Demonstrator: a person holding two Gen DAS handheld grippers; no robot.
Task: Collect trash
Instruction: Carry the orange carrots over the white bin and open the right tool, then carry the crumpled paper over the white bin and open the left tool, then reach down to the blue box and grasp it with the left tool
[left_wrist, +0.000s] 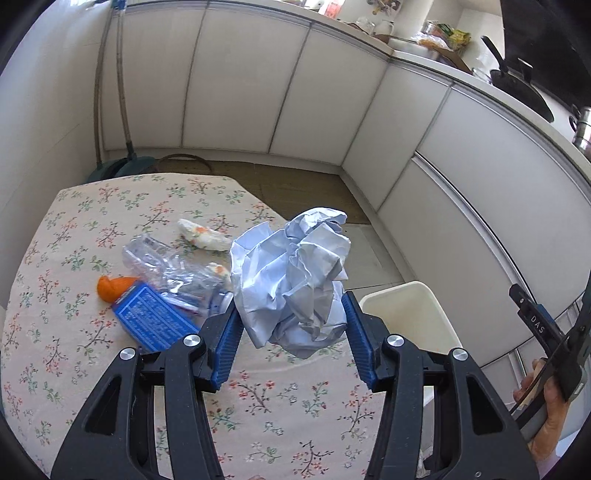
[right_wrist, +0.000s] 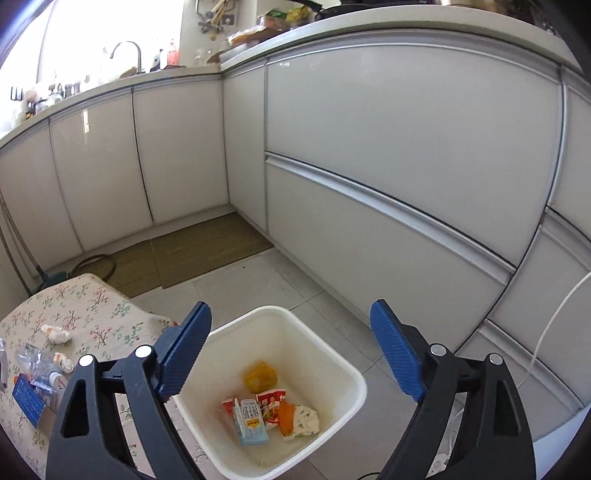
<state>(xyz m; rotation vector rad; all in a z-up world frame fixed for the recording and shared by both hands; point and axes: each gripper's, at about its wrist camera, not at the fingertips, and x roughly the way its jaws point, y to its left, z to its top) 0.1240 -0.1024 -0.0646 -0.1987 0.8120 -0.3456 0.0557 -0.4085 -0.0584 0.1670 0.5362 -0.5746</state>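
My left gripper (left_wrist: 291, 325) is shut on a crumpled ball of pale blue-white paper (left_wrist: 291, 280), held above the floral table (left_wrist: 74, 369) near its right edge. On the table lie a blue packet (left_wrist: 155, 317), an orange scrap (left_wrist: 110, 286), a crushed clear plastic bottle (left_wrist: 166, 262) and a small wadded tissue (left_wrist: 203, 236). My right gripper (right_wrist: 291, 339) hangs open and empty over the white bin (right_wrist: 354, 373) on the floor. Inside the bin lie a small carton (right_wrist: 251, 421), a red wrapper (right_wrist: 271, 402), a yellow piece (right_wrist: 260, 374) and an orange-and-white wrapper (right_wrist: 299, 419).
The white bin (left_wrist: 402, 306) stands just right of the table's edge. White kitchen cabinets (right_wrist: 369, 147) wrap the back and right, with a woven mat (right_wrist: 207, 251) on the tiled floor. A hand on the other gripper's handle (left_wrist: 550, 398) shows at the far right.
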